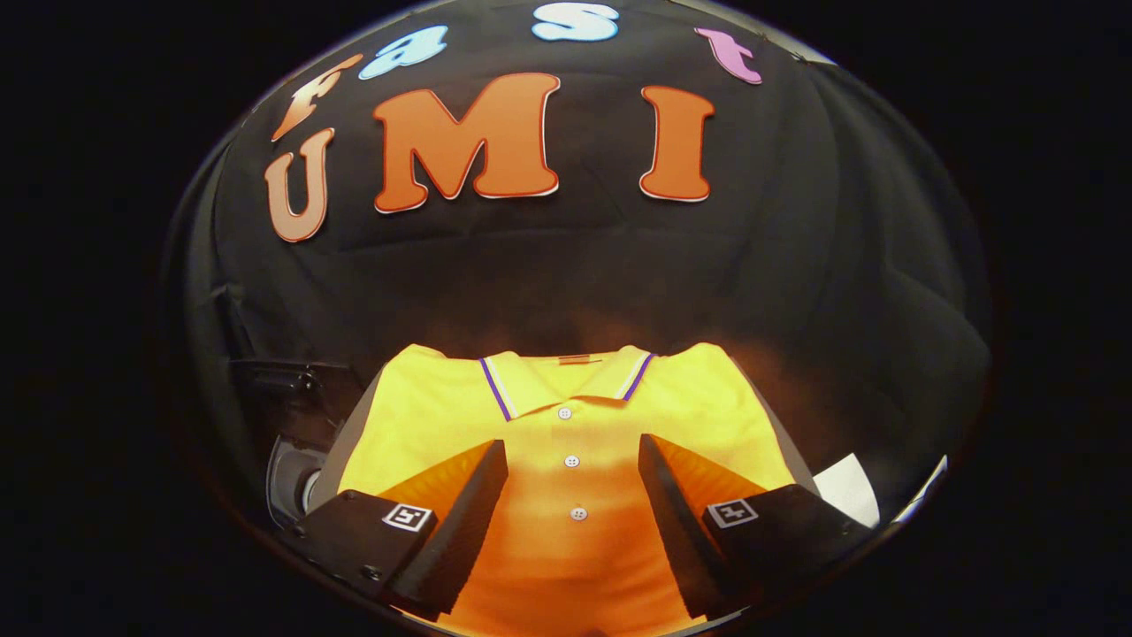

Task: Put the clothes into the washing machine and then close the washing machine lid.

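A yellow polo shirt (566,425) lies folded flat, collar away from me, with a purple-and-white striped collar edge and three white buttons down its placket. My gripper (573,453) hovers open above the shirt's chest, its two black fingers spread wide to either side of the button row, with nothing between them. Whether the fingertips (491,460) touch the fabric I cannot tell. To the left of the shirt, beside the left finger, sits a dark rounded machine part (292,469) with a grey rim, mostly hidden; it may be the washing machine.
The shirt rests on a grey surface (349,442) whose edges show at both sides. A white sheet (849,487) lies to the right of the right finger. Black cloth wall rises close behind the shirt.
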Tool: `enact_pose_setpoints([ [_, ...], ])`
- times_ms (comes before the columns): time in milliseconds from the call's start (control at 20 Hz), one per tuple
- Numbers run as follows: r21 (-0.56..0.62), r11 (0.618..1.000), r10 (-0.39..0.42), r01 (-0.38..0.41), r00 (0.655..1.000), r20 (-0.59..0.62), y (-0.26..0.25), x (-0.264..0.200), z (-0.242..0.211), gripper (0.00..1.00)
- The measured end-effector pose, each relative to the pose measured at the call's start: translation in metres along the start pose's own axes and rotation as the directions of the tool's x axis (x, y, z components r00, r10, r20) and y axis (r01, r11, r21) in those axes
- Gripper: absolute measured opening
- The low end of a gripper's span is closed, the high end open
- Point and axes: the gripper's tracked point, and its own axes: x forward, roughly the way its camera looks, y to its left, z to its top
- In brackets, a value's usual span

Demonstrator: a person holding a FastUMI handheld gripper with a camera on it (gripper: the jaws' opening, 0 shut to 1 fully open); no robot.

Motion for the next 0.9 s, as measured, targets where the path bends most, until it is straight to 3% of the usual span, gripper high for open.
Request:
enact_pose_setpoints([
  [150, 0.001, 1.0, -0.005, 0.005, 0.993, -0.118, -0.006, 0.006, -0.026, 0.97],
  [200, 0.007, 1.0, -0.011, 0.011, 0.998, -0.069, -0.007, 0.015, -0.013, 0.98],
  [350, -0.016, 1.0, 0.015, -0.017, 0.992, -0.125, 0.002, 0.01, -0.024, 0.95],
  [450, -0.032, 0.999, 0.03, -0.034, 0.992, -0.125, 0.008, 0.012, -0.023, 0.7],
  [650, -0.013, 0.999, 0.034, -0.036, 0.991, -0.13, 0.014, 0.01, -0.026, 0.31],
  [900, -0.036, 0.999, -0.019, 0.014, 0.99, -0.142, 0.016, 0.006, -0.027, 0.29],
])
